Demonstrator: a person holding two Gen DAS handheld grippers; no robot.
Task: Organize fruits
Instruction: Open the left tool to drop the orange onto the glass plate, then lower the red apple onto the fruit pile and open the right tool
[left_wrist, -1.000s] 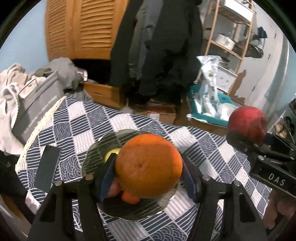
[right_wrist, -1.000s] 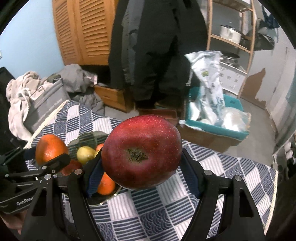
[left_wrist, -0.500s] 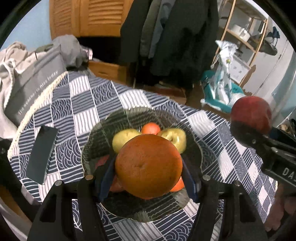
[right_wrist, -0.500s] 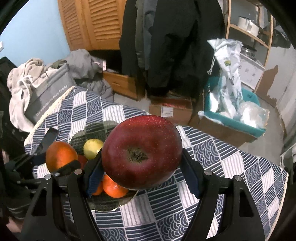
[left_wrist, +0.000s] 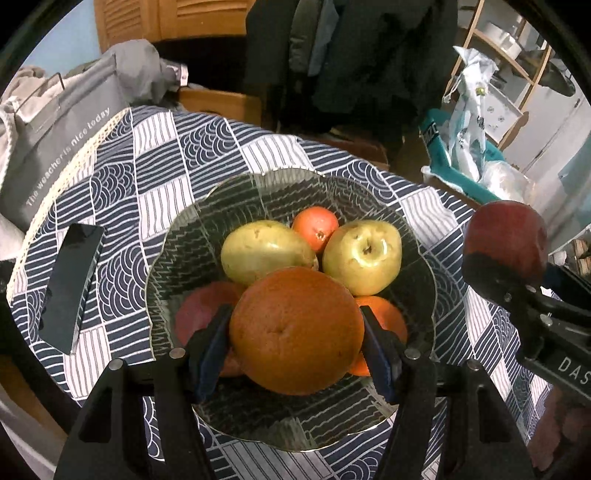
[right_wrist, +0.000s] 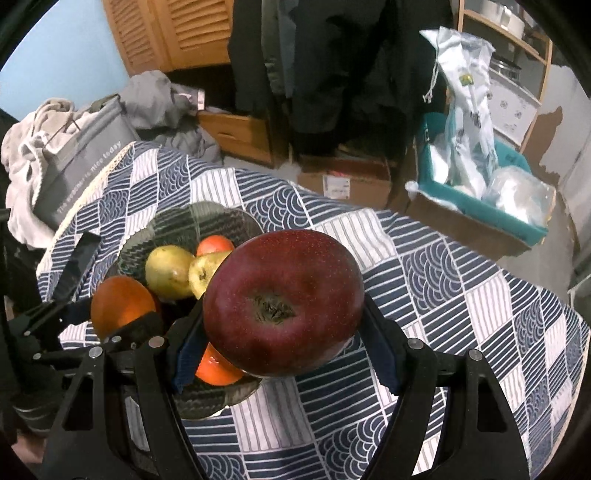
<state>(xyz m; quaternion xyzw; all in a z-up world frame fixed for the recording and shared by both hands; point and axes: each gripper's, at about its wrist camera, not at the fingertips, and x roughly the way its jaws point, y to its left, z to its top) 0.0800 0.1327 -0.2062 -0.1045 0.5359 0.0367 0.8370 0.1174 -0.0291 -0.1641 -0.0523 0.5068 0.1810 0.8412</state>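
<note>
Three oranges (left_wrist: 295, 328), two red apples (right_wrist: 284, 301), perhaps two yellow apples (left_wrist: 362, 254), one bowl (left_wrist: 192, 236)

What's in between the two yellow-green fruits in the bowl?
In the left wrist view, a small orange fruit peeks out behind the gap between the yellow-green fruit on the left and the one on the right, inside the glass bowl.

Large orange (left_wrist: 295, 330) over the fruit-filled glass bowl (left_wrist: 413, 229); dark red apple (right_wrist: 284, 301) beside it

The grey bag (left_wrist: 55, 140) reads "The weather is nice today".
</note>
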